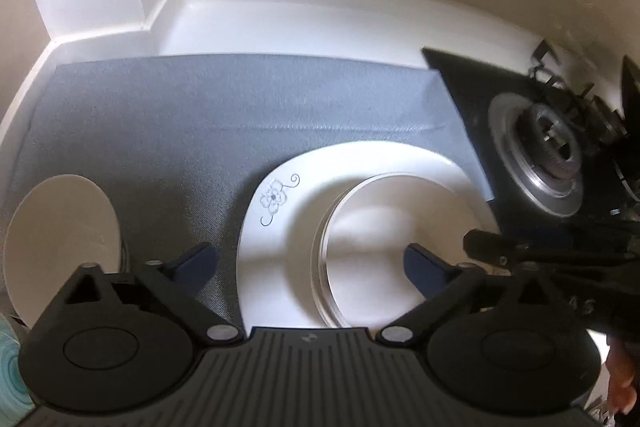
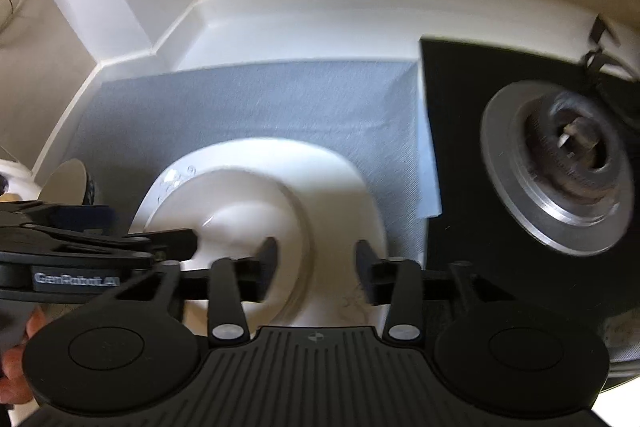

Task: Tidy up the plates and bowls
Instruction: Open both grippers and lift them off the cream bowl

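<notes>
Two pieces of white crockery sit stacked on the grey mat [image 1: 224, 115]: a smaller round plate [image 1: 384, 227] rests inside a large plate [image 1: 272, 227] marked with a small flower drawing on its rim. From the left wrist view, the left claw [image 1: 312, 263] hangs just above this stack with its fingers spread wide apart, one over the mat and the other over the smaller plate, gripping nothing. From the right wrist view, the right claw [image 2: 316, 267] is also parted and holds nothing, its fingers straddling the near right edge of the stack. A separate pale dish [image 1: 60, 239] lies on the mat's left side, well apart. Beyond the stack the mat is bare up to the white desk [image 1: 280, 23] and its raised back edge. To the right, the black stove [image 2: 460, 131] with its burner [image 2: 560, 163] borders the mat closely.
</notes>
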The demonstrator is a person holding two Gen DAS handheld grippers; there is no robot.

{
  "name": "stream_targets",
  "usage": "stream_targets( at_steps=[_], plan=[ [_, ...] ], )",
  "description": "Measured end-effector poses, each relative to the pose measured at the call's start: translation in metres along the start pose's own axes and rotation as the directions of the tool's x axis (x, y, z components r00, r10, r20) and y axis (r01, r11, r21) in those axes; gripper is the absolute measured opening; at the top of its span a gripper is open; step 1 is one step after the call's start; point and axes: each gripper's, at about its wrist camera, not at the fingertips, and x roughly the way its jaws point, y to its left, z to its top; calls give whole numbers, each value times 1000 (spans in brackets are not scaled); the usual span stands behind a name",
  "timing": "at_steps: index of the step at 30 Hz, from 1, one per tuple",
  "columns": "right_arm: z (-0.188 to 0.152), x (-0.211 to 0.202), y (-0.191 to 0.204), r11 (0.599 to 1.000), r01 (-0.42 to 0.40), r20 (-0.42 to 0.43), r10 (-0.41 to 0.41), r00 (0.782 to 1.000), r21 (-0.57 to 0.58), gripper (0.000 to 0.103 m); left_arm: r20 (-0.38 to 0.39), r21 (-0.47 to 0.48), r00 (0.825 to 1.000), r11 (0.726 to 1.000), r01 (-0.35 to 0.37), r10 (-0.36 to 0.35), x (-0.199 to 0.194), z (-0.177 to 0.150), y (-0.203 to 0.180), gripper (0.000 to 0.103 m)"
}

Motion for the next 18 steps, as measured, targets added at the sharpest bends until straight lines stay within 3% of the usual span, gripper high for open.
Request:
stream_targets(
  at_steps=[4, 7, 9, 12, 14, 18],
  plan=[
    [-8, -23, 2, 999, 48, 78, -46, 996, -25, 55, 29, -40, 1000, 999, 8, -6, -19, -11, 12, 102],
    [-13, -42, 11, 999, 29, 122, -24, 992, -39, 59, 40, -98, 999, 995, 28, -25, -34, -22, 21, 102],
    [-14, -51, 21, 996, -29, 151, 41, 988, -85, 64, 66, -148, 998, 989, 19, -9, -48, -28, 26, 102],
    [-10, -51, 35, 975, -130, 156, 159, 975, -183, 64, 109, -217, 986, 971, -102, 128, -71, -39, 29, 102],
    [-1, -45, 41, 947, -217, 123, 251, 960, -238, 64, 119, -289, 975, 946, -148, 189, -86, -48, 34, 102],
    [15, -38, 37, 906, -319, 82, 353, 932, -277, 64, 118, -415, 963, 893, -173, 242, -106, -61, 32, 102]
  ],
)
